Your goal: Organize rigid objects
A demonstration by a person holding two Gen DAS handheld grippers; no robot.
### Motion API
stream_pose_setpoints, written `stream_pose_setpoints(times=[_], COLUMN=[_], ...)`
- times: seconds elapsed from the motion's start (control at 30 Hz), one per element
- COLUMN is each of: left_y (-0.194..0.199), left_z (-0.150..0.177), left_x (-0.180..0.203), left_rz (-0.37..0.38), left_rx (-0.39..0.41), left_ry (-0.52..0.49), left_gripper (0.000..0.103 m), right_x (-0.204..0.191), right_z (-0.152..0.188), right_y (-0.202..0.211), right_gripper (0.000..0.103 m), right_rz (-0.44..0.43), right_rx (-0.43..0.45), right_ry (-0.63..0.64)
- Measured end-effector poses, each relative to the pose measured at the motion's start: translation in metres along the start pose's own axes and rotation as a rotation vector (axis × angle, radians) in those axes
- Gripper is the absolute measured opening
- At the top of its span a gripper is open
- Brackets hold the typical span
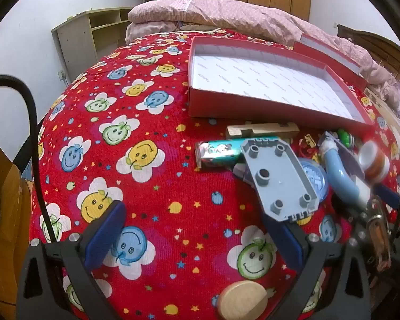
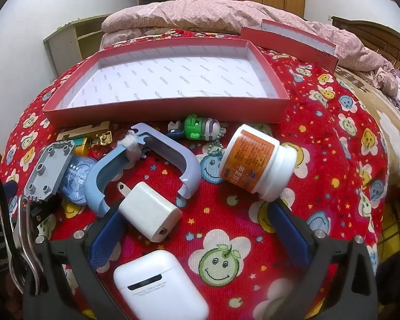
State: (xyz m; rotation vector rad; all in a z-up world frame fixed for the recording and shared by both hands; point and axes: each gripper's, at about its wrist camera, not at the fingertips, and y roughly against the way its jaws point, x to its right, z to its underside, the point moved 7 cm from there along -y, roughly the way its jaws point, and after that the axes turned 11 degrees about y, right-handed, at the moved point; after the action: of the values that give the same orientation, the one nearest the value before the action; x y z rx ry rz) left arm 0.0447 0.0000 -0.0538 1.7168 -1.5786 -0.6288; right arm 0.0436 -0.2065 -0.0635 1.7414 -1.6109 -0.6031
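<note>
Left gripper (image 1: 197,229): jaws spread wide, nothing clamped; only the red smiley-flower blanket (image 1: 152,122) is seen between the blue pads. A grey studded toy plate (image 1: 280,178) lies tilted just beyond the right-hand pad, its near edge close over the pad tip; contact cannot be told. A round wooden disc (image 1: 242,300) is seen at the bottom edge, between the finger arms.

Right gripper (image 2: 200,226): jaws likewise released, gripping nothing. A white charger plug (image 2: 149,210) lies inside the gap, against the left-hand pad. A white earbud case (image 2: 157,285) sits nearer the camera, between the finger arms. A white jar with an orange label (image 2: 256,160) is tipped on its side just above the right-hand pad.

Farther out, right wrist view: a light blue curved plastic piece (image 2: 146,160) is laid above the plug; a green and white toy figure on a bead chain (image 2: 200,128) behind it; a clear blue round case (image 2: 77,178) partly under the grey plate.

Left wrist view: a teal cartoon-printed pack (image 1: 218,152) touches the plate's far end; a wooden puzzle piece (image 1: 261,130) is behind it.

An open red box (image 2: 162,109), white-lined and empty, is set behind the whole cluster. Its red lid (image 2: 290,40) rests beyond, near a pink quilt (image 2: 213,13).
</note>
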Motion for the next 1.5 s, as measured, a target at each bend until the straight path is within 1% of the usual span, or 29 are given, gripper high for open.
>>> stream_pose_setpoints(times=[0.23, 0.4, 0.43, 0.47, 0.53, 0.6, 0.77, 1.0, 1.13, 1.3, 1.37, 1.5], left_y=[0.000, 0.001, 0.000, 0.000, 0.004, 0.009, 0.026, 0.036, 0.039, 0.043, 0.044, 0.046], left_z=[0.000, 0.001, -0.002, -0.002, -0.005, -0.001, 0.001, 0.001, 0.002, 0.007, 0.010, 0.011], left_x=[0.000, 0.001, 0.005, 0.006, 0.007, 0.008, 0.011, 0.016, 0.016, 0.015, 0.014, 0.013], left_rz=[0.002, 0.007, 0.008, 0.012, 0.023, 0.038, 0.071, 0.105, 0.112, 0.125, 0.129, 0.127], left_rx=[0.000, -0.017, -0.020, -0.024, -0.030, -0.032, -0.013, -0.014, -0.014, -0.022, -0.027, -0.027], left_ry=[0.000, -0.009, -0.011, -0.014, -0.018, -0.025, -0.059, -0.084, -0.091, -0.103, -0.108, -0.111], left_gripper=[0.103, 0.103, 0.103, 0.103, 0.103, 0.103, 0.103, 0.103, 0.103, 0.103, 0.102, 0.102], right_x=[0.000, 0.003, 0.003, 0.003, 0.000, 0.000, 0.000, -0.001, -0.005, -0.005, -0.003, -0.004], right_z=[-0.001, 0.001, 0.002, 0.002, -0.003, -0.004, -0.006, -0.005, -0.003, 0.011, 0.016, 0.027], right_y=[-0.001, 0.003, -0.004, -0.003, 0.002, 0.007, 0.028, 0.040, 0.048, 0.057, 0.057, 0.056], right_gripper=[0.103, 0.103, 0.103, 0.101, 0.099, 0.098, 0.098, 0.098, 0.097, 0.096, 0.091, 0.087], right_rz=[-0.004, -0.016, -0.020, -0.024, -0.044, -0.064, -0.060, -0.095, -0.132, -0.150, -0.161, -0.189], right_rx=[-0.005, -0.007, -0.011, -0.008, 0.002, 0.017, 0.068, 0.071, 0.056, 0.032, 0.020, -0.024], right_ry=[0.001, 0.000, -0.004, -0.007, -0.015, -0.020, 0.000, 0.026, 0.062, 0.085, 0.087, 0.082])
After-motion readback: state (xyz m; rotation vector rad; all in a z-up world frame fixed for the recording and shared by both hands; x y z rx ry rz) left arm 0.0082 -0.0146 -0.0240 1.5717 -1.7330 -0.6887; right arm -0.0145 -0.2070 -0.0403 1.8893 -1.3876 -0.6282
